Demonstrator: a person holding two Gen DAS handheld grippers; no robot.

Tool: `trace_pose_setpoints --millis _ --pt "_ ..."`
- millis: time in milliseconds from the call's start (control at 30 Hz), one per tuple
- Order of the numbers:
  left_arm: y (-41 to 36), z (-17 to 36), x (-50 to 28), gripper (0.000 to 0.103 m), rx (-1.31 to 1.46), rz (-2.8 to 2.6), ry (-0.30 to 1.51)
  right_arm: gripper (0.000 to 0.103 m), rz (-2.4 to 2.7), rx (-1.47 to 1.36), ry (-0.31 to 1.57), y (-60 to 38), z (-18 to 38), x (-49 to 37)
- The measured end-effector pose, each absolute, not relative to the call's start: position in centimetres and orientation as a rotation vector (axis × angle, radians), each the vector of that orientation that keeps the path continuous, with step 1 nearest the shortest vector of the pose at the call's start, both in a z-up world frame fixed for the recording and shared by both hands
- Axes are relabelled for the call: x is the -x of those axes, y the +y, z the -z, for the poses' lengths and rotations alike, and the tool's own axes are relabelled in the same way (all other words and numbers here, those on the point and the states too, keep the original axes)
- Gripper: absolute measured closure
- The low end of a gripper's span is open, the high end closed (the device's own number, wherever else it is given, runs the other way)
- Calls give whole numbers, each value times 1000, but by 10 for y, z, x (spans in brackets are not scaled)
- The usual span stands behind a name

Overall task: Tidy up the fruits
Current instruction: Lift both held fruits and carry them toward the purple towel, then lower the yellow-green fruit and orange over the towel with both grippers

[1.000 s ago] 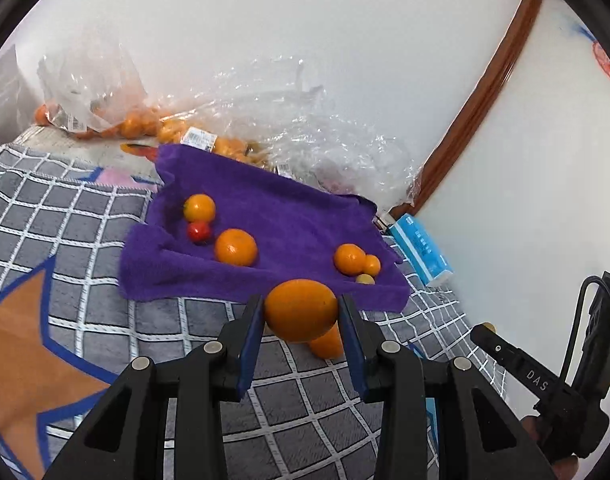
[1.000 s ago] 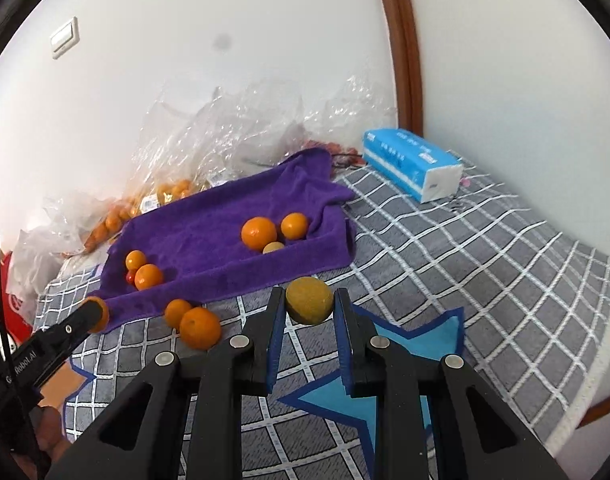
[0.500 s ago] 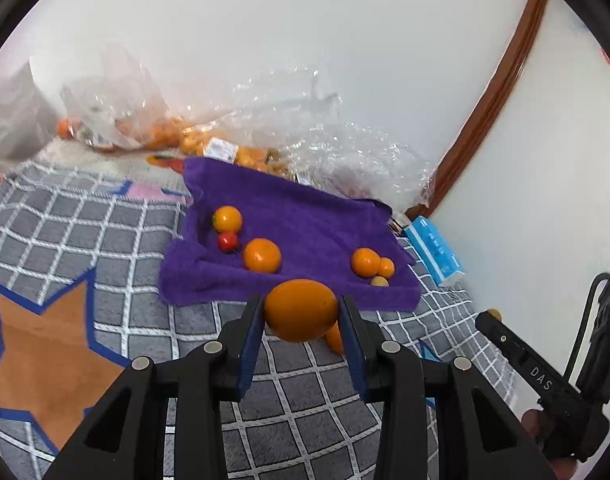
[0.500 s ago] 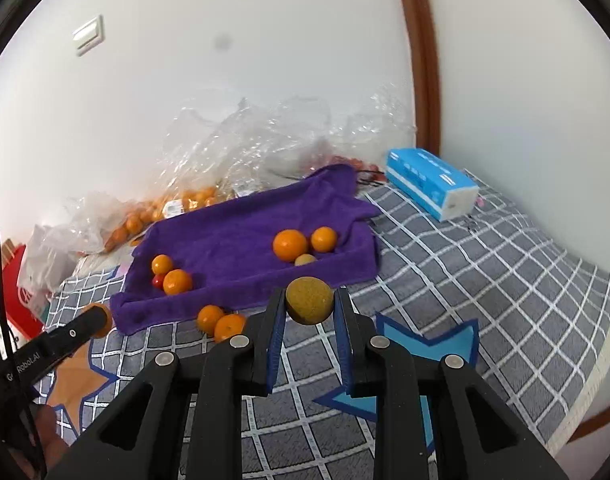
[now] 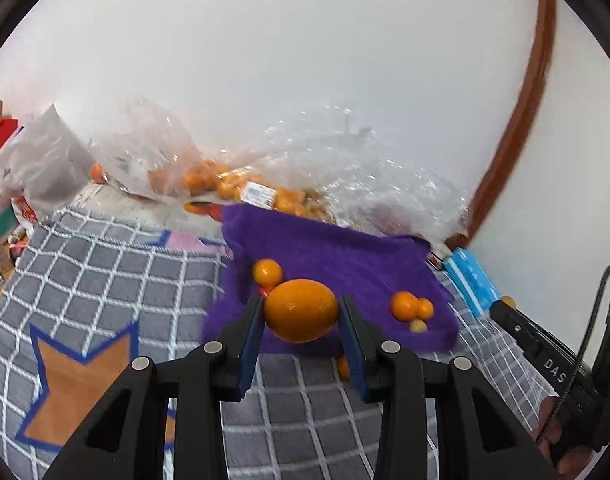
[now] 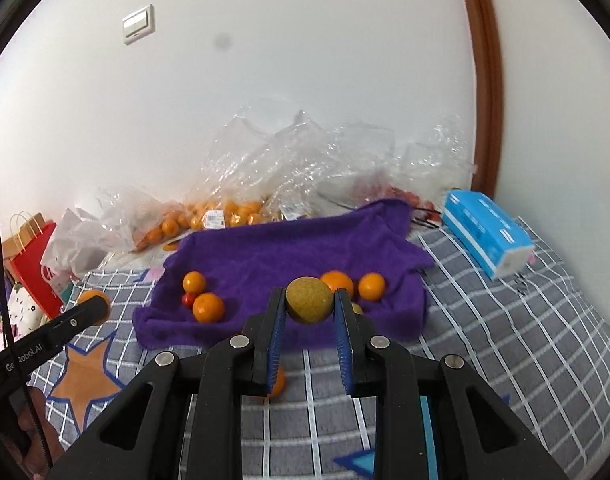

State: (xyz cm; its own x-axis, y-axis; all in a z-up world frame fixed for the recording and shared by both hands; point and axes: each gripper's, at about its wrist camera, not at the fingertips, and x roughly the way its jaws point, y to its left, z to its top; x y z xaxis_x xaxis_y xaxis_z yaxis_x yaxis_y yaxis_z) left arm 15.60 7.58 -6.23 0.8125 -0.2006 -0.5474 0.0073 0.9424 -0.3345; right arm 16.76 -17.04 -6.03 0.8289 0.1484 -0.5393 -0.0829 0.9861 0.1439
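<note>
My left gripper [image 5: 301, 316] is shut on a large orange [image 5: 301, 310], held above the near edge of a purple towel [image 5: 337, 248]. My right gripper [image 6: 309, 304] is shut on a yellow-green round fruit [image 6: 309, 299], held above the same towel [image 6: 289, 252]. On the towel lie a left group of two oranges [image 6: 208, 307] with a small red fruit [image 6: 188, 299] and a right group of two oranges [image 6: 371, 286] with a small yellowish fruit [image 5: 418, 325]. One orange [image 6: 277, 385] lies on the quilt in front of the towel, partly hidden by my right finger.
A grey checked quilt [image 6: 505, 320] with star patches covers the surface. Clear plastic bags with several oranges [image 6: 209, 218] lie along the wall behind the towel. A blue tissue pack [image 6: 487, 236] sits at the right. A red paper bag [image 6: 33, 256] stands at the left.
Both grippers have risen and pulled back while holding their fruit; more of the quilt and the wall shows. The fruit on the towel has not moved.
</note>
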Motion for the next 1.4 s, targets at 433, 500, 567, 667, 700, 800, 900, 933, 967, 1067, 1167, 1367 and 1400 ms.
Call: trace_pose_setpoints --millis 433,500,567,667,700,800,900,933,967,1067,1167,1367,1400 --pt "72 76 -238 68 342 105 620 79 -144 -106 548 -168 68 -243" --pt "68 83 -241 68 335 108 621 79 -144 -98 536 -169 69 -250" --pt "67 91 -241 68 333 117 627 79 -142 -102 533 -171 73 -254" --pt "67 100 -240 68 344 128 639 79 -156 -128 541 -176 90 -257" --pt "66 102 -239 68 347 141 629 79 -159 -134 547 -178 94 -259" --pt "67 105 -239 68 342 141 621 79 -147 -119 563 -180 99 -263" --pt "72 108 -242 68 356 140 621 79 -132 -118 544 -187 98 -264" --pt "76 108 -243 68 365 137 622 79 -126 -127 542 -192 98 -265" --pt "80 108 -243 68 380 132 622 79 -119 -137 540 -195 98 -265" --pt "90 108 -243 68 403 109 599 79 -102 -150 541 -203 100 -267" --pt "99 112 -244 68 409 65 584 79 -97 -165 560 -208 106 -271" --pt "106 117 -248 68 443 59 583 79 -160 -174 624 -199 119 -278" --pt "106 117 -248 68 438 62 580 79 -176 -170 634 -197 121 -279"
